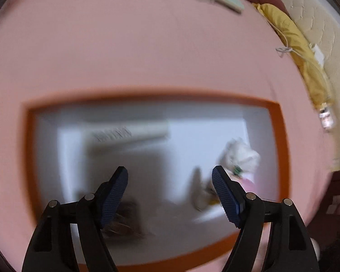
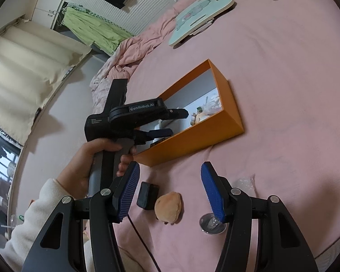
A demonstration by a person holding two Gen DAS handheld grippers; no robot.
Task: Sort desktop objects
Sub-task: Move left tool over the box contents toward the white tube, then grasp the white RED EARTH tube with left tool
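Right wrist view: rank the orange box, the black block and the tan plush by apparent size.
1. orange box, clearly largest.
2. tan plush.
3. black block, only slightly smaller than the plush; both lie side by side, so this ranking holds loosely.

Orange box [image 2: 193,136] matt card; pink sheet [image 2: 283,90] soft cloth.

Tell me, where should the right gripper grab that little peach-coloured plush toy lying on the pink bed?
Probably across its rounded middle, coming down from above. The plush toy lies flat on the pink bedding, apart from the black block, with bare fabric on both sides for the fingers. It looks soft, so a gentle squeeze should do. The right gripper is already open wider than the toy.
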